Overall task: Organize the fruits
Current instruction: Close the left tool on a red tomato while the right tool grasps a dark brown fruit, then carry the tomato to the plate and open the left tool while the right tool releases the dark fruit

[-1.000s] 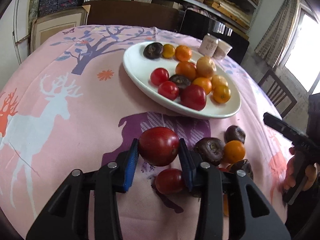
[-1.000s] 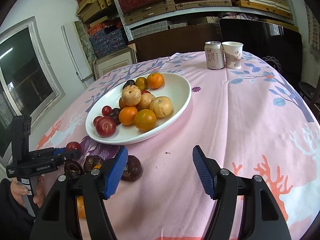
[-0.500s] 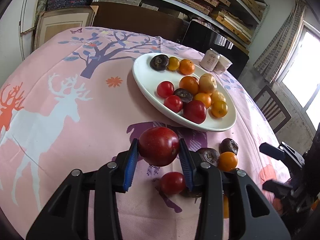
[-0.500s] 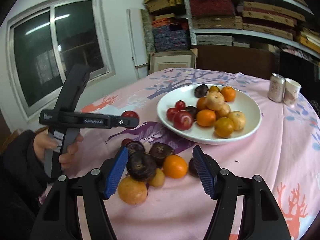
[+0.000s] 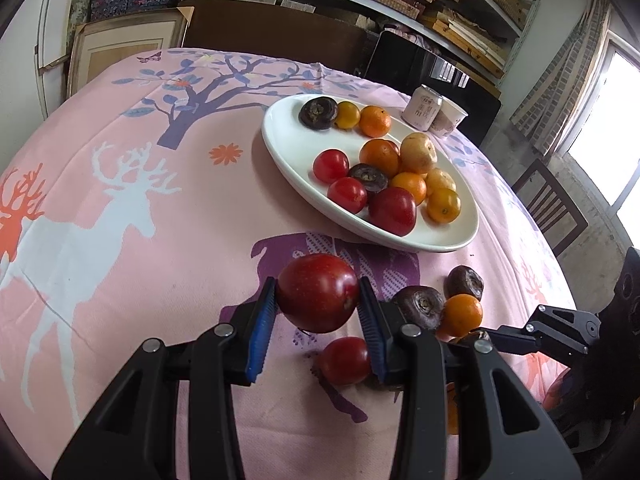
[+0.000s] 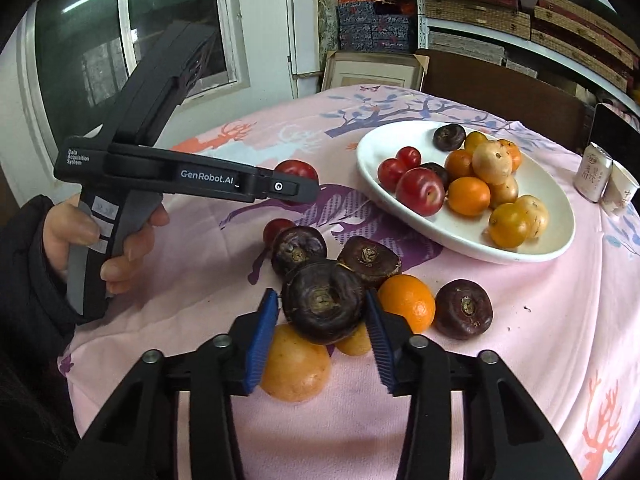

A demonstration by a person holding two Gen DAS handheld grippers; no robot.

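Pink deer-print cloth over round tabletop (image 5: 120, 216), shelves w/ boxes behind. Left gripper (image 5: 318, 316) clenched on red plum (image 5: 318, 292), held above cloth, near edge of white plate (image 5: 280, 148). Right gripper (image 6: 322, 328) closing round dark water chestnut (image 6: 322, 306) in loose pile near plate; pads look to be pressing its sides. Best to squeeze just enough: chestnut squat, rough-skinned, wide across middle, so grip at widest part & lift straight up to clear orange (image 6: 408, 302) touching at right and yellow fruit (image 6: 296, 364) underneath. Then carry over plate rim, set down low, no dropping onto fruit already there.
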